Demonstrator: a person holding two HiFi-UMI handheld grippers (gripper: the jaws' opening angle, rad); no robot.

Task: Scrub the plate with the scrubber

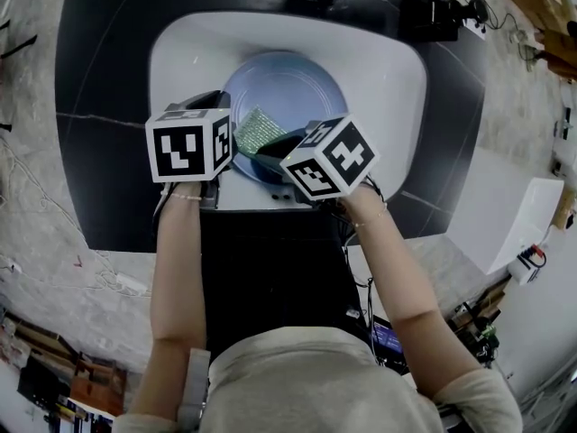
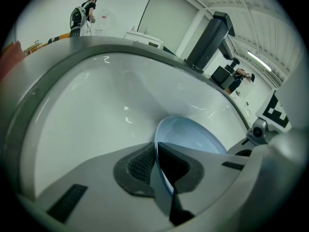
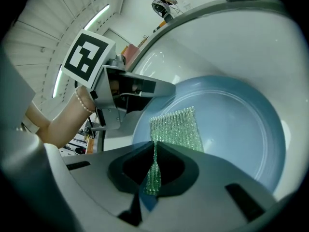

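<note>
- Head view: the plate lay flat in the sink, the place for wet scrubbing. Both tools met at the plate's near edge. The left gripper was at the plate's near-left rim, and the right gripper was just beside it, over the near rim. The green scrubber lay on the plate's near part, between the two.
- Left gripper view: the jaws were shut on the plate's thin rim, which ran edge-on between the pads. This grip probably served to steady the plate against the rubbing.
- Right gripper view: the jaws were pinched on the scrubber's gathered end. The rest fanned out flat on the plate's inner face, short of its centre. So the scrubber touched the plate, ready to be dragged. The left gripper showed at the plate's rim on the left, clear of the scrubber.
</note>
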